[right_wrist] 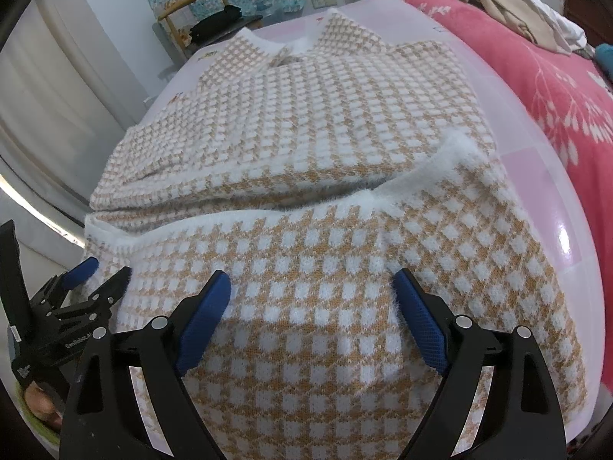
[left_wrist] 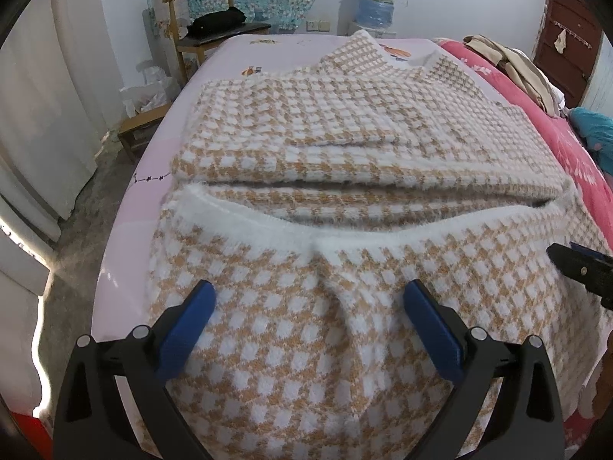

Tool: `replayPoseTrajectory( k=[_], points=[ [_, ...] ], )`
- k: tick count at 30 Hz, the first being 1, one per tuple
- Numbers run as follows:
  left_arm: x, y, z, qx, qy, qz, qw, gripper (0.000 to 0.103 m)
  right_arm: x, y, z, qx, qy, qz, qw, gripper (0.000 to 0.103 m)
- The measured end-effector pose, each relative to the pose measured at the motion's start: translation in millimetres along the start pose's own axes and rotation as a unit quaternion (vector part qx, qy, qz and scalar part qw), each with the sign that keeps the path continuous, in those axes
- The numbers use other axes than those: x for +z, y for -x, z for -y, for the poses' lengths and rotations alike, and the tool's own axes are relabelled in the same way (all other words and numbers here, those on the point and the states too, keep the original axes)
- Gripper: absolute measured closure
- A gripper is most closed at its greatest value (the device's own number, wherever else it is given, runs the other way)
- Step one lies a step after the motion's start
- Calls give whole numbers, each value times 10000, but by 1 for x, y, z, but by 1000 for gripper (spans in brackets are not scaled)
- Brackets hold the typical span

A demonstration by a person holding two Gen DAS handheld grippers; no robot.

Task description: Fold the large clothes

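1. Bedroom all around me: a pink table (left_wrist: 126, 253) under the work, a red blanket (right_wrist: 536, 88) off to one side, a wooden chair (left_wrist: 199, 19) against the far wall.
2. On that pink top lies the checked sweater (left_wrist: 345, 122), tan and white, collar at the far end, its near hem (left_wrist: 291, 226) brought up over the body and resting short of the middle.
3. By my reading, we're mid-fold: bottom part turned up, the fold not yet squared off.
4. Left gripper (left_wrist: 310, 306): my jaws stand wide, blue pads either side of a raised ridge of knit, clamping nothing.
5. Right gripper (right_wrist: 312, 295): also wide open, hovering over the folded-up flap, fuzzy white edge just ahead. Nothing held.
6. Next, I judge, both pairs need a fresh pinch on that doubled near edge, then carry it toward the collar, keeping the layers even.
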State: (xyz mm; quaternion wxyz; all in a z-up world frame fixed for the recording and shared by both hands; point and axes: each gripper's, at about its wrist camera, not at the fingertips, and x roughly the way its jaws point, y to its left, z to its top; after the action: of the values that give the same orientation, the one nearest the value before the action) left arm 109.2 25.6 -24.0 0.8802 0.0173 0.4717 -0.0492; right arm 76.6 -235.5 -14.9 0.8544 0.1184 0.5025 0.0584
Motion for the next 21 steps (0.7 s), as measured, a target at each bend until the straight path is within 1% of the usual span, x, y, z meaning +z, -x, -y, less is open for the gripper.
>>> replayPoseTrajectory(
  k=[3, 5, 7, 9, 12, 13, 15, 17, 18, 19, 20, 21],
  points=[
    [4, 2, 0, -20, -5, -111, 9999, 6, 6, 6, 1, 91, 50, -77, 9999, 20],
    [11, 9, -4, -159, -28, -158, 9997, 6, 15, 16, 0, 190, 155, -23, 9997, 20],
    [22, 26, -11, -330, 21, 83, 9994, 6, 30, 31, -1, 195, 340, 142, 9991, 20],
    [36, 41, -15, -401, -5, 338, 9986, 6, 44, 42, -1, 189, 479, 293, 9982, 20],
    [74, 61, -25, -655, -90, 741, 9951, 6, 86, 58, 2, 305, 660, 556, 9958, 20],
    [96, 65, -30, -787, -91, 897, 9928, 6, 96, 60, 3, 318, 689, 603, 9953, 20],
    [131, 63, -34, -821, -71, 1037, 9912, 6, 124, 62, 3, 266, 781, 738, 9939, 20],
    [164, 57, -35, -951, -94, 1192, 9883, 6, 157, 57, 2, 214, 890, 844, 9922, 20],
    [183, 49, -34, -1048, -120, 1225, 9869, 6, 171, 53, 2, 181, 881, 841, 9924, 20],
    [198, 41, -32, -1149, -129, 1215, 9858, 6, 192, 44, 4, 205, 869, 804, 9928, 20],
    [216, 29, -31, -1205, -96, 1169, 9858, 6, 202, 38, 6, 256, 872, 765, 9929, 20],
    [235, 15, -28, -1311, -48, 1083, 9854, 6, 221, 26, 8, 290, 831, 689, 9937, 20]
  ],
)
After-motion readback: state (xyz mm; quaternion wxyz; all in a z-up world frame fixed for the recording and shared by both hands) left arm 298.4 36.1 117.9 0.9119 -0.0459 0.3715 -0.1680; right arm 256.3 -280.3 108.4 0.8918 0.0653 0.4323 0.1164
